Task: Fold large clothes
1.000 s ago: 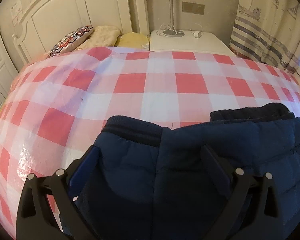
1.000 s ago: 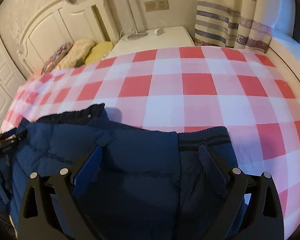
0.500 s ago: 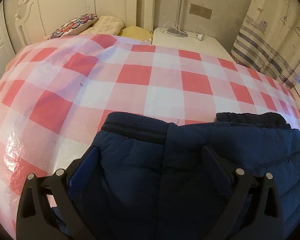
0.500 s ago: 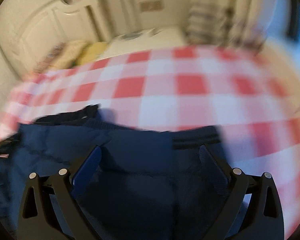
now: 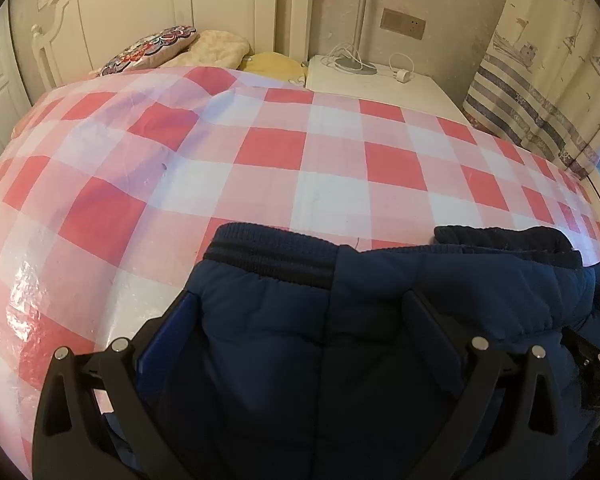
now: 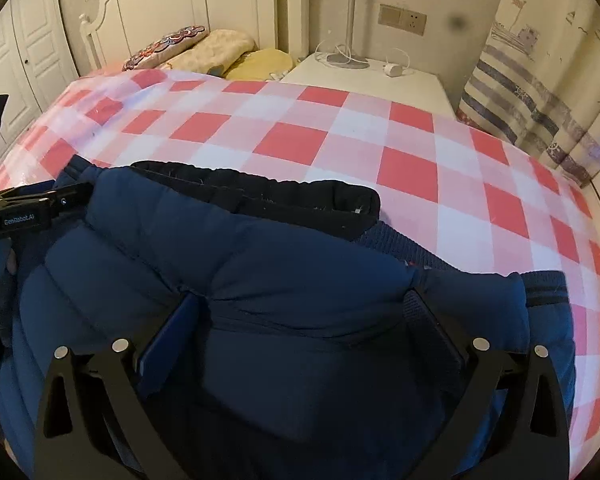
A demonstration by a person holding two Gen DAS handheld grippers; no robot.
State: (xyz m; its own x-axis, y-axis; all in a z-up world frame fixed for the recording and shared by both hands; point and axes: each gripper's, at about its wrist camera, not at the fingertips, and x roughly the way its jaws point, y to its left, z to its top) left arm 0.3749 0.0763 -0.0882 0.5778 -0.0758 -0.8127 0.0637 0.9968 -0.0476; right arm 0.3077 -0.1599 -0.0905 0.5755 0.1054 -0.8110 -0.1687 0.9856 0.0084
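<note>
**Carrying a puffy jacket edge that may slip or bunch**

Holding the padded navy jacket (image 5: pixel 380 320) over the checked bed (image 5: pixel 300 168), I have its fabric filling the gap between the fingers of my left hand-held gripper (image 5: pixel 300 320) and my right hand-held gripper (image 6: pixel 300 320). Both sets of fingers stand wide apart around thick cloth, so I cannot tell whether either one truly clamps it. I judge the main risk is the slick, bulky padding sliding free. On the right side the cloth is bunched up and the ribbed hem (image 6: pixel 540 292) trails aside, so the fold could land crooked. Uneven pulling would twist the dark collar (image 6: pixel 260 192).
</note>
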